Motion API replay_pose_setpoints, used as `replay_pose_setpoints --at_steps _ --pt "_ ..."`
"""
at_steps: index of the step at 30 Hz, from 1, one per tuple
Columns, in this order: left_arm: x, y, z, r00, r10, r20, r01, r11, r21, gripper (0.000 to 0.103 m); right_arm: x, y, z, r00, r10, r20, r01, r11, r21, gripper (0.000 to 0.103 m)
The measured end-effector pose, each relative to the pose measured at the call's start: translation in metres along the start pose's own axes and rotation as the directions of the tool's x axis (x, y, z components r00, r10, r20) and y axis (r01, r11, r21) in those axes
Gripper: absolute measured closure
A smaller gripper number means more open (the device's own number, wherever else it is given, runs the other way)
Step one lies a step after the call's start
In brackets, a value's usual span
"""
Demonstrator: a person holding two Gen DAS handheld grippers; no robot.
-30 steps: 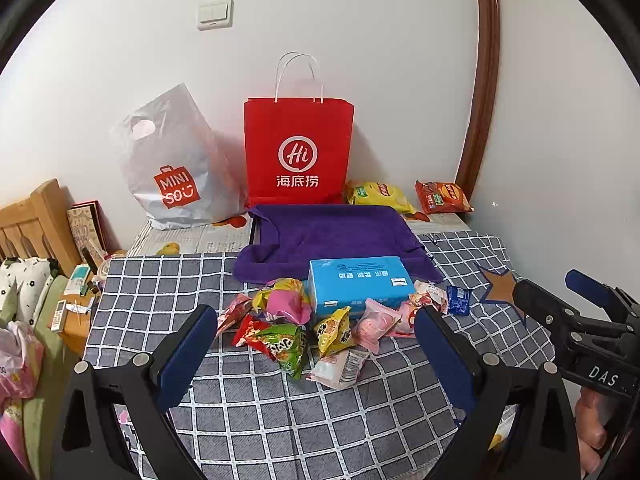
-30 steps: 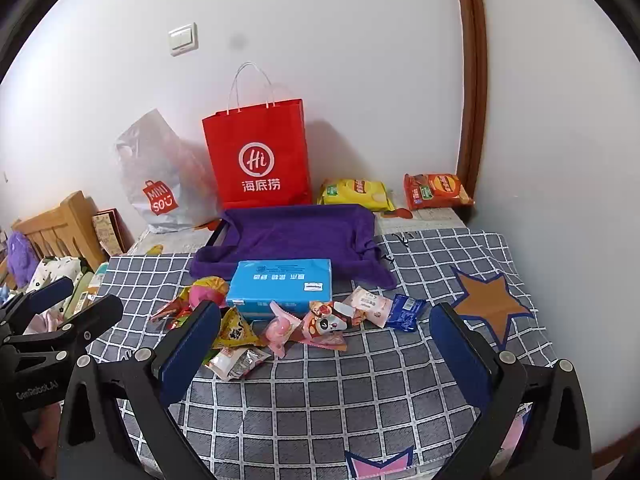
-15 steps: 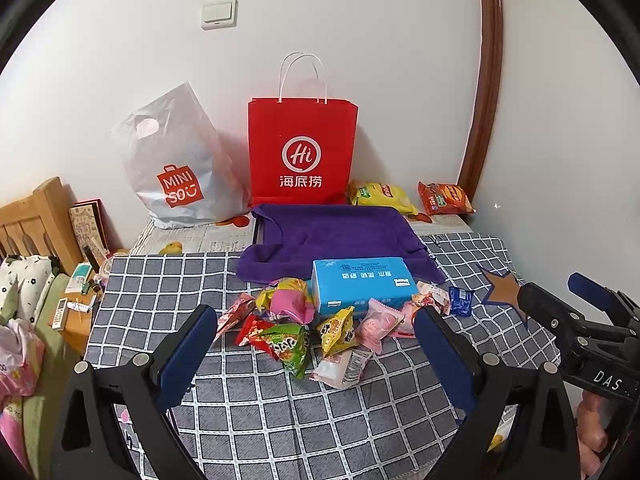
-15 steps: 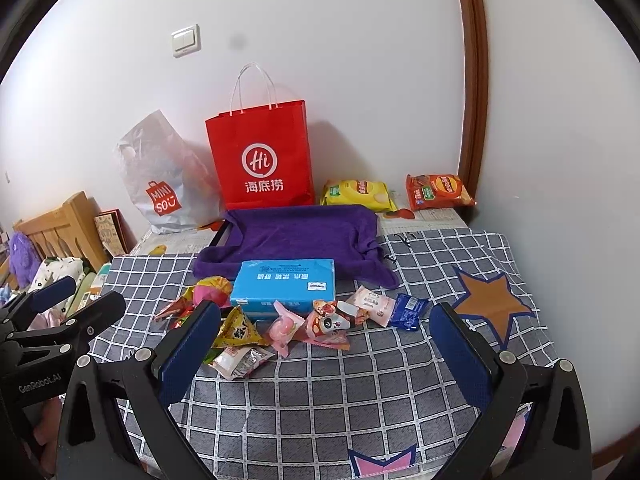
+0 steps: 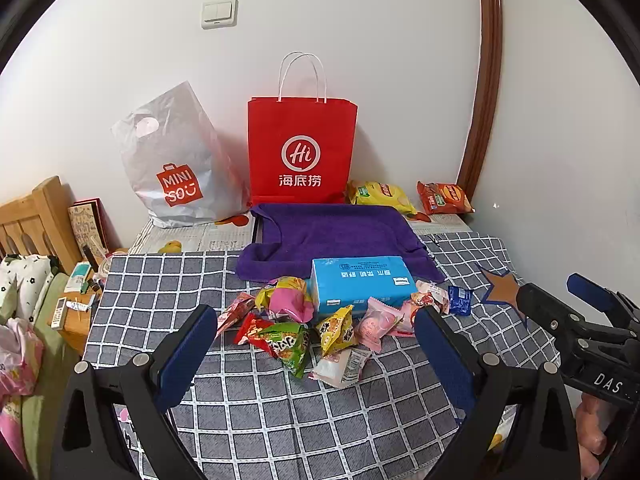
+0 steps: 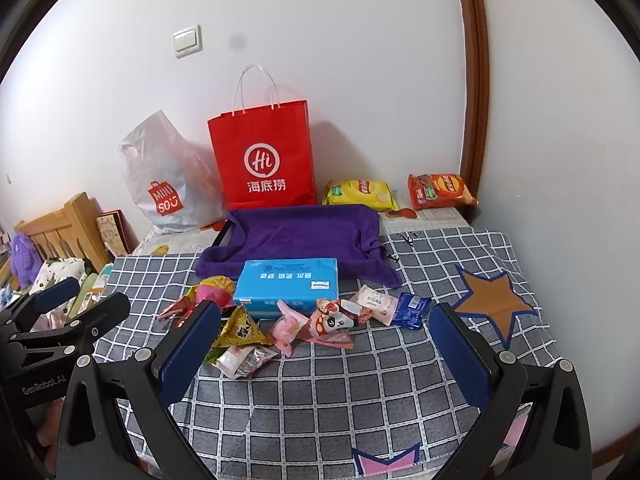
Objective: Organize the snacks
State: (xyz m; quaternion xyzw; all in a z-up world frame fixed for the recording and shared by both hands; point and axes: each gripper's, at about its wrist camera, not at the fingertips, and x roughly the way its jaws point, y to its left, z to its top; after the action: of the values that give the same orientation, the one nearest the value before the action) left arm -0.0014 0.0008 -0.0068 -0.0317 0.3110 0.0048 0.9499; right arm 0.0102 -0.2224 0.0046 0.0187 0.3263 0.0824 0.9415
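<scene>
1. Left gripper (image 5: 316,354): two blue-padded fingers (image 5: 186,354) spread wide, holding nothing, above the checked cloth (image 5: 280,412). Right gripper (image 6: 324,348): fingers likewise spread and empty; each gripper shows at the edge of the other's view.
2. Between and just beyond the fingertips: a loose heap of small snack packets (image 5: 332,320), roughly a dozen, overlapping so an exact count cannot be made. Among them are a green packet (image 5: 290,346), a yellow one (image 5: 336,328), a white one (image 5: 342,368), pink ones and a blue one (image 6: 410,308) at the right end.
3. Behind the heap, touching it: one blue box (image 5: 360,284), lying flat, its far edge on one purple towel (image 5: 332,232).
4. Past the towel, against the wall: one red paper bag (image 5: 302,152) upright, one grey plastic bag (image 5: 176,168) to its left, two chip bags to its right, yellow (image 5: 378,196) and orange (image 5: 442,198).
5. Open cloth lies between fingers and heap and to the right, around a star patch (image 6: 494,304). The wall closes the right side; a wooden bed frame (image 5: 36,216) stands beyond the cloth's left edge.
</scene>
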Motion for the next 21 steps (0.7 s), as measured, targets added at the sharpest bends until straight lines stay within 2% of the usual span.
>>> replay_pose_setpoints --at_steps 21 --pt "-0.0005 -0.0051 -0.0056 1.000 -0.007 0.006 0.007 1.000 0.002 0.004 -0.0060 0.0022 -0.0010 1.000 -0.008 0.017 0.008 1.000 -0.010 0.000"
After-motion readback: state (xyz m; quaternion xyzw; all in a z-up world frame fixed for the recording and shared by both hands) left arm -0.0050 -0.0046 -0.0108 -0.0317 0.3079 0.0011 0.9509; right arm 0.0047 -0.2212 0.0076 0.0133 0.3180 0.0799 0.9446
